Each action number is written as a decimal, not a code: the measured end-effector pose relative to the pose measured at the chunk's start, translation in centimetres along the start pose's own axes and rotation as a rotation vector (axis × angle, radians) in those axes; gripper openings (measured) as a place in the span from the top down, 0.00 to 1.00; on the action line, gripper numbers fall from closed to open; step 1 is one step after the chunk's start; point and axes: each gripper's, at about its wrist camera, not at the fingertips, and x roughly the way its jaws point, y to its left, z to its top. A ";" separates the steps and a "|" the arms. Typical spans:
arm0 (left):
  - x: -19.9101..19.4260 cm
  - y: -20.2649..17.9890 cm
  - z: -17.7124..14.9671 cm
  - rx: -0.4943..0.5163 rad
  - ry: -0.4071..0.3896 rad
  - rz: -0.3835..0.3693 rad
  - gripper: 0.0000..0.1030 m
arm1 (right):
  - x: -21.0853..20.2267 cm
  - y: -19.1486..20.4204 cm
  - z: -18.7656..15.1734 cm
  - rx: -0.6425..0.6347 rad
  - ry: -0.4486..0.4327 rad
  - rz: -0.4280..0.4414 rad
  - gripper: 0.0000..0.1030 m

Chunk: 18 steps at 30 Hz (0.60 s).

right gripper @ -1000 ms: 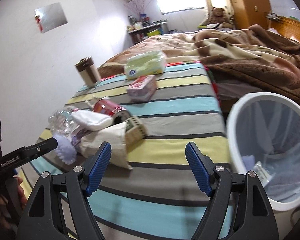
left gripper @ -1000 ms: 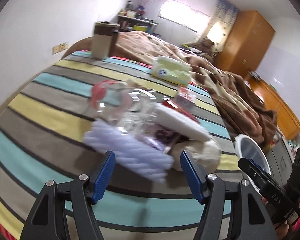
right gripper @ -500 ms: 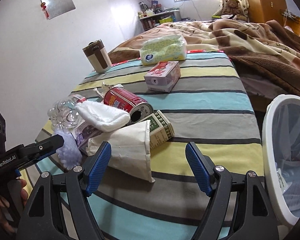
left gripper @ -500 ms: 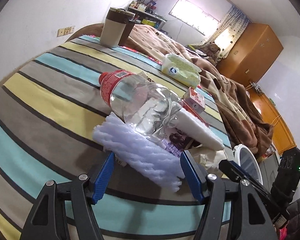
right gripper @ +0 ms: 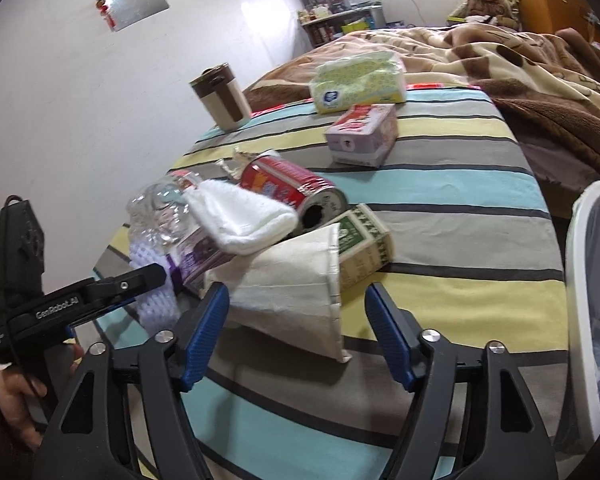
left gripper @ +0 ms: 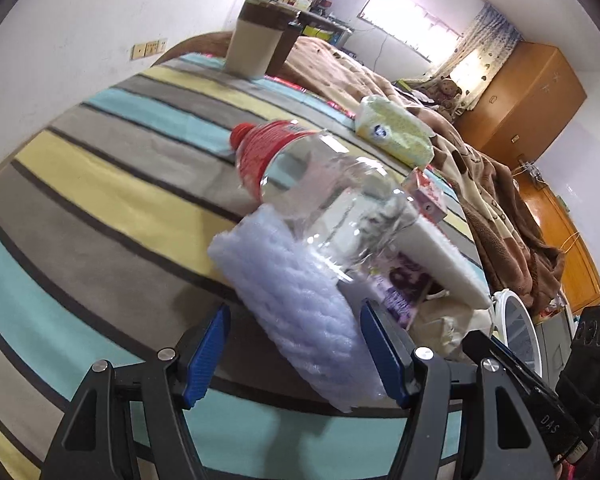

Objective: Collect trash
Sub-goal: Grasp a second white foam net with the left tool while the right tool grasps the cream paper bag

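Trash pile: one bottle (left gripper: pixel 324 196), one can (right gripper: pixel 292 184), two cartons (right gripper: pixel 362 134).

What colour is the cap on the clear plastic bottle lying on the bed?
Red. The cap of the bottle shows best in the left wrist view.

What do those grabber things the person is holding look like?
Each claw, left claw and right claw, is black plastic with two blue ribbed pads and silver screws. The left one carries white "GenRobot.AI" lettering, a black box and a thin black cable.

Striped teal-yellow-grey bedspread (right gripper: pixel 460 184), red can (right gripper: pixel 288 184), lilac sponge (left gripper: pixel 300 312)
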 end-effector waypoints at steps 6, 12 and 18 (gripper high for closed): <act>-0.5 0.7 -0.2 0.039 0.007 0.052 0.38 | 0.2 0.9 -0.3 -0.030 0.010 0.012 0.47; -0.7 0.5 -0.1 0.082 0.013 0.048 0.59 | -0.2 1.4 -1.0 -0.052 0.011 0.018 0.66; -0.8 0.2 0.0 0.075 0.011 0.005 0.68 | -0.7 1.9 -1.6 -0.060 -0.007 0.024 0.76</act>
